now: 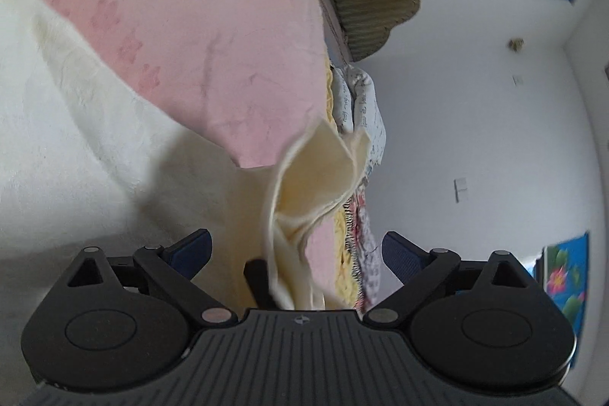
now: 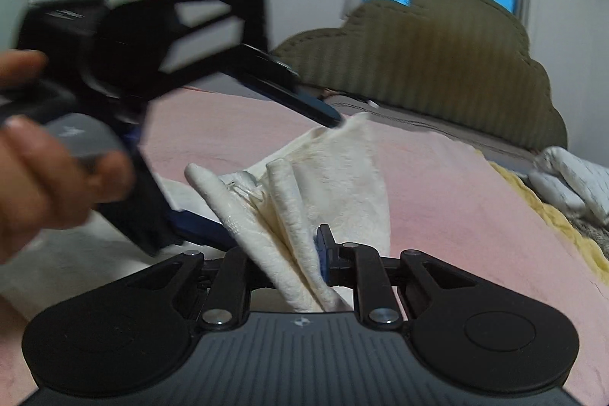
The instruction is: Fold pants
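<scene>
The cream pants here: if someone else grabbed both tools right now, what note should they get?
Right tool: shut on a bunched part of the cream pants.
Left tool: jaws wide open, pants fabric hanging between them, not gripped.
Pants are partly lifted over the pink bedsheet.
Done: one end picked up.
Left: probably close the left tool on the fabric, spread the pants flat, then fold.

From my right gripper (image 2: 300, 253), pants (image 2: 323, 193) rise over the bed (image 2: 475, 215), headboard (image 2: 437, 63) behind, left gripper (image 2: 262, 155) at left.
</scene>
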A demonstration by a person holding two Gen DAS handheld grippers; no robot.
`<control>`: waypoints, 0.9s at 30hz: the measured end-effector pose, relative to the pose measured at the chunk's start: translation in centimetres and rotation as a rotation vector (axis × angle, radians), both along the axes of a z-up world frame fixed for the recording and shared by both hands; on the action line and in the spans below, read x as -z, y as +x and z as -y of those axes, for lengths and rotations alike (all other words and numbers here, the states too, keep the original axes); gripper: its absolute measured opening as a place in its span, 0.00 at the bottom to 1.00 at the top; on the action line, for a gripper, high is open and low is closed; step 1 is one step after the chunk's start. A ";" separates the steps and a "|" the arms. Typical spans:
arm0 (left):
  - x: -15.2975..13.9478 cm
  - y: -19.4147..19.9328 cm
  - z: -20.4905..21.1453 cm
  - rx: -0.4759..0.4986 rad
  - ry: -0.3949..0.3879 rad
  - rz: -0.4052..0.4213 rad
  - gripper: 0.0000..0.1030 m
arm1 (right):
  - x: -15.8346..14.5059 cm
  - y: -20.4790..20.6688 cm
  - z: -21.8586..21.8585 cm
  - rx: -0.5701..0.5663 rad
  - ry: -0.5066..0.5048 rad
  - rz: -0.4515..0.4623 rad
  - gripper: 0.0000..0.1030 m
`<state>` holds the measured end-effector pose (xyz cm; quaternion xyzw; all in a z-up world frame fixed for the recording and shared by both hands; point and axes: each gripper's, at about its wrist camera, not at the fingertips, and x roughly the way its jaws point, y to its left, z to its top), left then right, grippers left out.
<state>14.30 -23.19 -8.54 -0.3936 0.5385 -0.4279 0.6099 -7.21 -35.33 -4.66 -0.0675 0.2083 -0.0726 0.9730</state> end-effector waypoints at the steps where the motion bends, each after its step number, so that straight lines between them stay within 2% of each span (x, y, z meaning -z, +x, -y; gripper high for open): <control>1: 0.3 0.2 0.0 -0.011 0.001 -0.014 0.95 | 0.0 -0.2 -0.5 -0.020 -0.015 0.008 0.16; 3: 0.7 0.5 -0.4 -0.037 0.014 -0.010 0.92 | 0.2 -0.5 -1.4 -0.055 -0.055 0.018 0.16; 5: 0.7 0.7 -0.9 -0.043 0.026 0.010 0.77 | 0.5 -0.5 -2.1 -0.071 -0.084 0.000 0.16; 7: 0.3 0.8 -1.4 -0.036 0.072 0.050 0.40 | 0.9 -0.5 -2.7 -0.075 -0.095 -0.016 0.16; 8: -0.1 0.8 -1.6 -0.033 0.113 0.087 0.31 | 1.0 -0.4 -3.0 -0.079 -0.094 -0.023 0.16; 9: -0.5 0.7 -1.9 -0.033 0.159 0.131 0.15 | 1.0 -0.2 -3.2 -0.083 -0.089 -0.026 0.16; 11: -1.2 0.1 -2.5 -0.037 0.210 0.218 0.11 | 0.9 -0.1 -3.7 -0.099 -0.073 -0.027 0.16; 12: -1.8 -0.5 -3.0 -0.050 0.229 0.271 0.05 | 0.8 0.1 -4.1 -0.110 -0.069 -0.027 0.16; 14: -2.9 -1.5 -4.0 -0.059 0.279 0.391 0.05 | 0.7 0.1 -5.0 -0.141 -0.076 -0.028 0.16; 18: -4.8 -3.8 -5.9 -0.068 0.440 0.644 0.05 | 0.6 1.0 -7.3 -0.225 -0.100 -0.043 0.16; 20: -5.4 -4.6 -7.0 -0.069 0.520 0.734 0.05 | 0.7 1.6 -8.4 -0.272 -0.107 -0.052 0.16; 23: -5.6 -5.2 -8.7 -0.071 0.618 0.818 0.06 | 1.1 2.4 -10.7 -0.334 -0.115 -0.064 0.16; 27: -5.6 -5.7 -11.6 -0.093 0.690 0.874 0.06 | 1.0 3.5 -13.1 -0.405 -0.107 -0.072 0.16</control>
